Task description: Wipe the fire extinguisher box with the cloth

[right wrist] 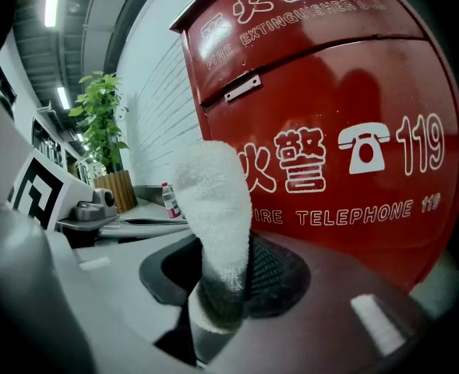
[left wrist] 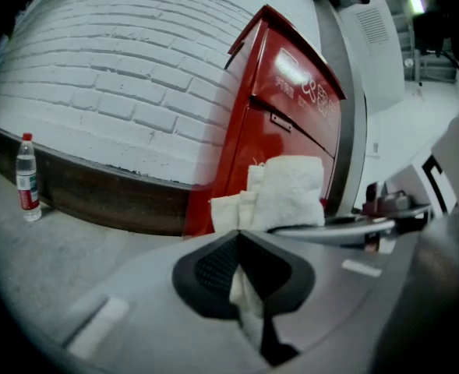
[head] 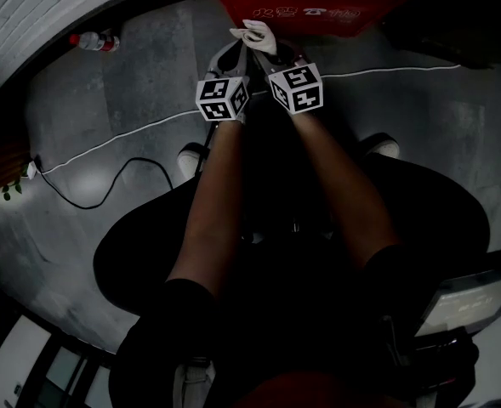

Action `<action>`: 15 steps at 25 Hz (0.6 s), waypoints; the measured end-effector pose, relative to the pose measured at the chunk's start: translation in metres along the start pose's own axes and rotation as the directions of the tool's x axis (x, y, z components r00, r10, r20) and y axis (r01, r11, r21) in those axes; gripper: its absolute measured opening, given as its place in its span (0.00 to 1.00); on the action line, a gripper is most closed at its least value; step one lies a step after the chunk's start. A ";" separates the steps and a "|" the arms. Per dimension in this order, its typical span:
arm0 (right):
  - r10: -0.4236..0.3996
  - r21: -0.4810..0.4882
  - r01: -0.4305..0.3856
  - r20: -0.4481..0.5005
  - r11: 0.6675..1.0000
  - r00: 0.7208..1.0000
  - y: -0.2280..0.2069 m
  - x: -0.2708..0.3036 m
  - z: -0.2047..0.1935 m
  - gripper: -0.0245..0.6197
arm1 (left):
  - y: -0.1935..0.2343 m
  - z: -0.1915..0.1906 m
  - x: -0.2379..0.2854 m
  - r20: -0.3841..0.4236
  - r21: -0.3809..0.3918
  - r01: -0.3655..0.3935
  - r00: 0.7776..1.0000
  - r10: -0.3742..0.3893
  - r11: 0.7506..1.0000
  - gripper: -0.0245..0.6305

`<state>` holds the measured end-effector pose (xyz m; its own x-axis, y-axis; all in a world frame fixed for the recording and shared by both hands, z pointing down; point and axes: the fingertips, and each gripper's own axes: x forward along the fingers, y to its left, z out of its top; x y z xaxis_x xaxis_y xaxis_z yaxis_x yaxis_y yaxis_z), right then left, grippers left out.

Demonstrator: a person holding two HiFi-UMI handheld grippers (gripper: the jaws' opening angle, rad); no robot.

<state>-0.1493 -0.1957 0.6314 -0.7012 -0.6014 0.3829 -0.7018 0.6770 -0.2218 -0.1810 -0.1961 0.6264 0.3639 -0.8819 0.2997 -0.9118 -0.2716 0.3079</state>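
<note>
Listing two claws: left claw (left wrist: pixel 241 236) and right claw (right wrist: pixel 223 249), each clamped on the one white terry cloth (head: pixel 257 34), held near the front of one glossy red fire extinguisher box (right wrist: pixel 354 92), far side. One plastic bottle (head: pixel 93 41) lies far left; one white cable (head: pixel 105 143) crosses the open grey floor (head: pixel 80 100).
</note>
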 end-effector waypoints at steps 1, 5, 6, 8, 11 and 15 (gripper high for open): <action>-0.004 -0.001 0.004 -0.002 1.000 1.000 -0.001 0.001 0.000 0.23 | 0.000 0.000 0.001 -0.003 0.002 0.000 1.000 0.000 1.000 0.04; -0.018 -0.004 0.018 -0.009 1.000 1.000 -0.009 0.005 -0.001 0.22 | -0.002 0.000 0.010 -0.010 0.003 -0.001 1.000 0.001 1.000 0.04; -0.021 0.000 0.021 -0.009 1.000 1.000 -0.012 0.005 0.000 0.22 | -0.004 0.001 0.013 -0.006 0.001 0.000 1.000 0.000 1.000 0.04; -0.034 0.011 0.034 -0.009 0.999 0.999 -0.021 0.004 0.001 0.23 | -0.009 0.003 0.020 0.006 -0.001 0.012 1.000 -0.012 1.000 0.04; -0.053 0.021 0.053 -0.009 0.998 0.999 -0.039 0.003 0.003 0.23 | -0.017 0.005 0.034 0.008 0.008 0.031 0.999 -0.031 0.999 0.04; -0.089 0.043 0.089 -0.007 0.995 0.996 -0.060 -0.004 0.006 0.23 | -0.034 0.006 0.050 0.002 0.025 0.051 0.999 -0.051 0.998 0.04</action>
<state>-0.1051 -0.2364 0.6377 -0.6354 -0.6558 0.4077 -0.7660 0.6021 -0.2252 -0.1329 -0.2329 0.6250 0.4095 -0.8678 0.2816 -0.8967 -0.3259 0.2997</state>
